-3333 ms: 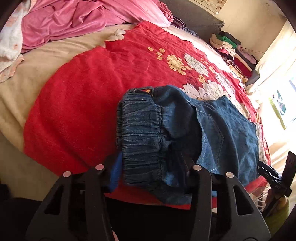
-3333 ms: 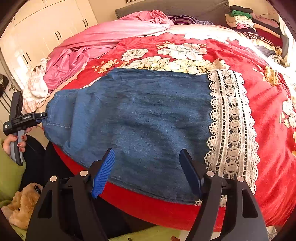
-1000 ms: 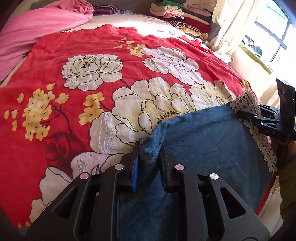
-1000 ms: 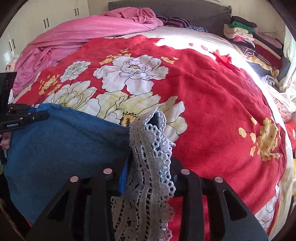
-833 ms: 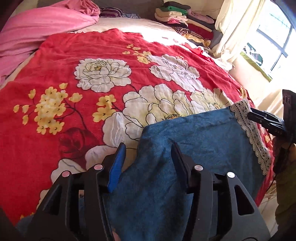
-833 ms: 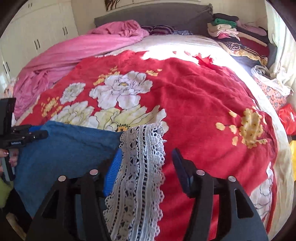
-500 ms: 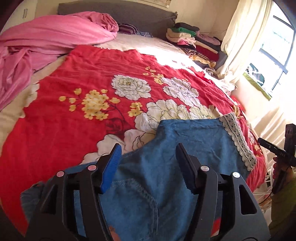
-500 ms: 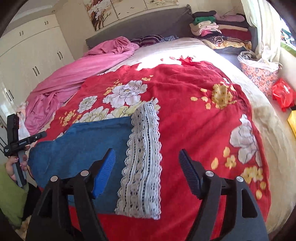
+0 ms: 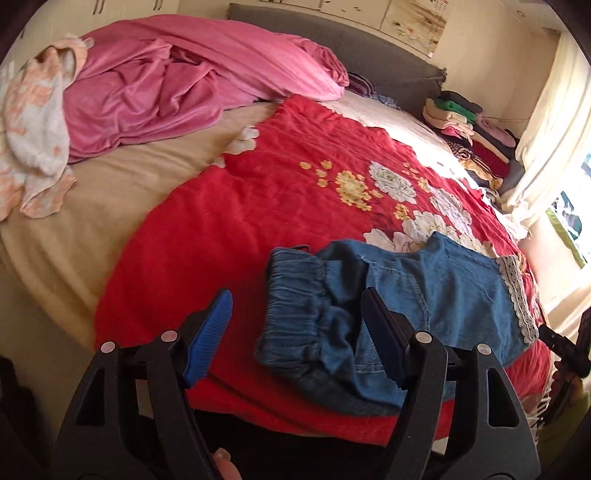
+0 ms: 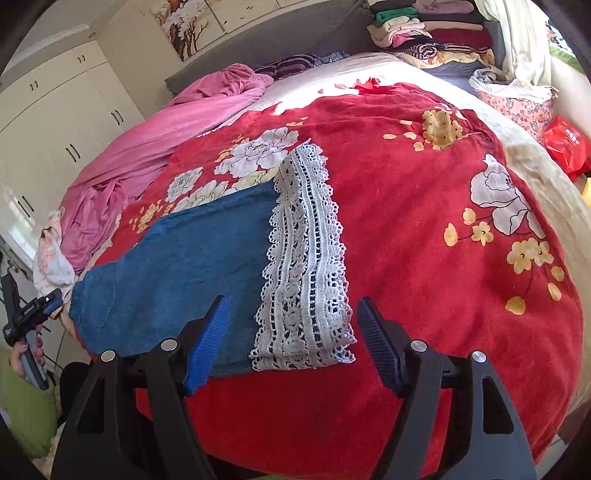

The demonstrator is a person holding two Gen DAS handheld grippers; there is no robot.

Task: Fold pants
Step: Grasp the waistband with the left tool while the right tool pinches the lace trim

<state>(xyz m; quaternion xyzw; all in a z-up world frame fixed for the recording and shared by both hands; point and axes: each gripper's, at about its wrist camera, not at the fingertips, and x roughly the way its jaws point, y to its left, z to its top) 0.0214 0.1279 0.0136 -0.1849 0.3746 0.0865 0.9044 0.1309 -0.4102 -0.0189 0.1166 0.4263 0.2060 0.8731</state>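
Blue denim pants (image 9: 436,295) lie folded lengthwise near the front edge of a red floral blanket (image 9: 277,206). Their elastic waistband (image 9: 295,314) is at the left end and the white lace hem (image 10: 306,266) at the right. My left gripper (image 9: 297,295) hovers in front of the waistband, its jaws opening, and the pads touch no cloth. My right gripper (image 10: 293,302) stands open before the lace hem, clear of the denim (image 10: 192,266). In the right wrist view a hand holds the left gripper (image 10: 33,314) at the far left.
Crumpled pink bedding (image 9: 166,81) and a white patterned cloth (image 9: 33,129) lie at the back left of the bed. A stack of folded clothes (image 10: 424,26) sits by the headboard. A red bag (image 10: 567,146) is beside the bed, with white wardrobes (image 10: 55,122) to the left.
Both grippers have let go of the pants' far edge, opened and drawn back to the near side. The left one swung toward the waistband end. The pants now lie folded flat.
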